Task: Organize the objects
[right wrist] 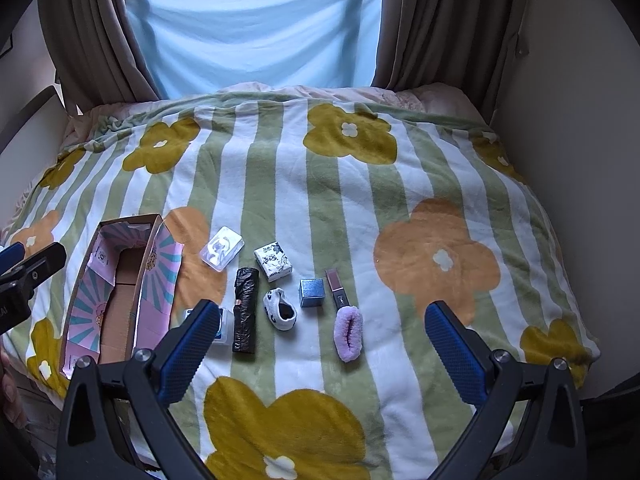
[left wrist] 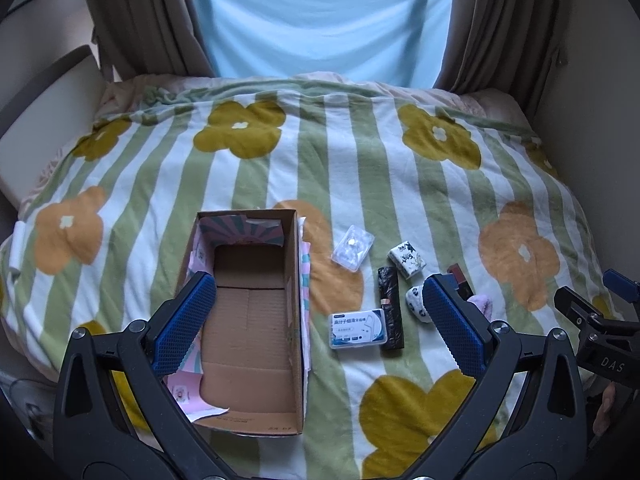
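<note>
An open, empty cardboard box [left wrist: 248, 304] [right wrist: 120, 300] lies on the flowered blanket. To its right lie a clear plastic case [left wrist: 353, 246] [right wrist: 222, 251], a patterned tissue pack [left wrist: 407, 259] [right wrist: 273, 261], a black roll [left wrist: 390, 307] [right wrist: 245, 308], a floss pick box [left wrist: 357, 329], a panda sock [right wrist: 281, 309], a blue cube [right wrist: 311, 292], a lipstick [right wrist: 338, 288] and a purple fluffy sock [right wrist: 349, 333]. My left gripper [left wrist: 320, 324] is open above the box's right side. My right gripper [right wrist: 322, 344] is open above the small items.
The striped flower blanket [right wrist: 360, 200] covers the bed. Brown curtains [left wrist: 132, 20] and a pale blue sheet [left wrist: 320, 20] hang behind. Walls stand close on both sides. The right gripper's body [left wrist: 600, 332] shows at the left wrist view's right edge.
</note>
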Motion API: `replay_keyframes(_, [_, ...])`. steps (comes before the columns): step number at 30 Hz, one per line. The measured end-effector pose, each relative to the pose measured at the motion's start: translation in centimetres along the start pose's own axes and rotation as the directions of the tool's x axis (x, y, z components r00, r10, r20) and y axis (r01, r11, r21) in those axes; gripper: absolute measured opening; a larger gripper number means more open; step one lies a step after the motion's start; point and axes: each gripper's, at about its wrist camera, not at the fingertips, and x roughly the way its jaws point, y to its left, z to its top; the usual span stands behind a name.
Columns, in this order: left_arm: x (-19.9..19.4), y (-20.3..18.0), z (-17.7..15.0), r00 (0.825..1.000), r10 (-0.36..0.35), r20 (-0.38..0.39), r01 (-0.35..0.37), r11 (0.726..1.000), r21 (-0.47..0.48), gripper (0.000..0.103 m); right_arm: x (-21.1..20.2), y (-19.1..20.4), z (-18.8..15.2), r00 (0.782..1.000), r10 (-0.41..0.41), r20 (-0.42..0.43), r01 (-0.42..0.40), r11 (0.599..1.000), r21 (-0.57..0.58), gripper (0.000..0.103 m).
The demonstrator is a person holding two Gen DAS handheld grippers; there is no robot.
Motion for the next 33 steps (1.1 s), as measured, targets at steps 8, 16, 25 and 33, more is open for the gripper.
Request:
replay_keyframes(8, [-0.2, 0.1, 0.4, 1.0, -0.018, 0.01, 0.018, 1.0, 0.012, 0.103, -0.3, 0.8, 0.4, 1.0, -0.001, 0.004, 0.001, 1.0, 0.002, 0.102])
replay_keyframes(16, [0.0, 0.5, 0.6, 0.999, -0.036, 0.008, 0.036, 0.999, 0.025, 0.103, -0.4, 1.3, 0.5, 1.0, 0.003, 0.004, -0.003, 1.0, 0.03, 0.102])
replay_keyframes(25, [2.8, 0.6, 1.5, 0.995, -0.076, -0.063, 0.081, 0.993, 0.085, 0.103, 0.3, 0.7, 0.0, 0.999, -0.029, -0.024, 0.031, 0.994, 0.107, 0.102])
replay_keyframes(33, [8.6, -1.2, 3.4, 0.983, -0.098, -0.156, 0.124, 0.979, 0.161, 0.103, 3.8, -2.7, -1.6, 0.993, -0.069, -0.093, 0.084, 0.981, 0.176, 0.102])
